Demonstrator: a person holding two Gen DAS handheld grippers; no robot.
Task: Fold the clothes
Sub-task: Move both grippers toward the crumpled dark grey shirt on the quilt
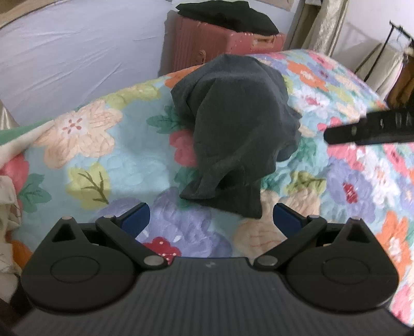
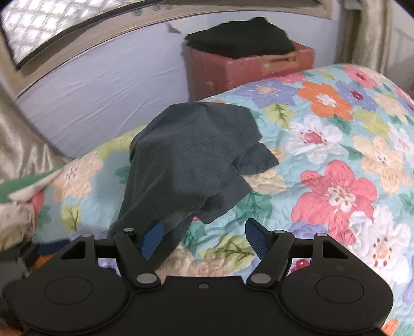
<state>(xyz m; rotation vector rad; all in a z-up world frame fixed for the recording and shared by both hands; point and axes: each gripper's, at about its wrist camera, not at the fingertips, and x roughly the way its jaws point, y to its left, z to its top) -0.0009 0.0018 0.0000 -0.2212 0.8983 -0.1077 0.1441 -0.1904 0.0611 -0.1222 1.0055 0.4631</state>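
A crumpled dark grey garment [image 1: 233,129] lies in a heap on the floral quilt [image 1: 98,160]. My left gripper [image 1: 211,219] is open just short of the garment's near edge, with nothing between its blue pads. The right gripper's black body [image 1: 370,128] reaches in from the right of the heap. In the right wrist view the garment [image 2: 191,160] drapes down over the left finger [image 2: 152,240] of my right gripper [image 2: 204,240]. That gripper is open, its jaws wide apart, and the quilt [image 2: 336,191] shows between them.
A red suitcase [image 1: 220,44] stands beyond the bed with folded black clothes [image 1: 227,15] on top; both show in the right wrist view, the suitcase [image 2: 245,69] under the clothes [image 2: 240,38]. Cream cloth [image 1: 7,206] lies at the left edge. A clothes rack [image 1: 398,64] stands far right.
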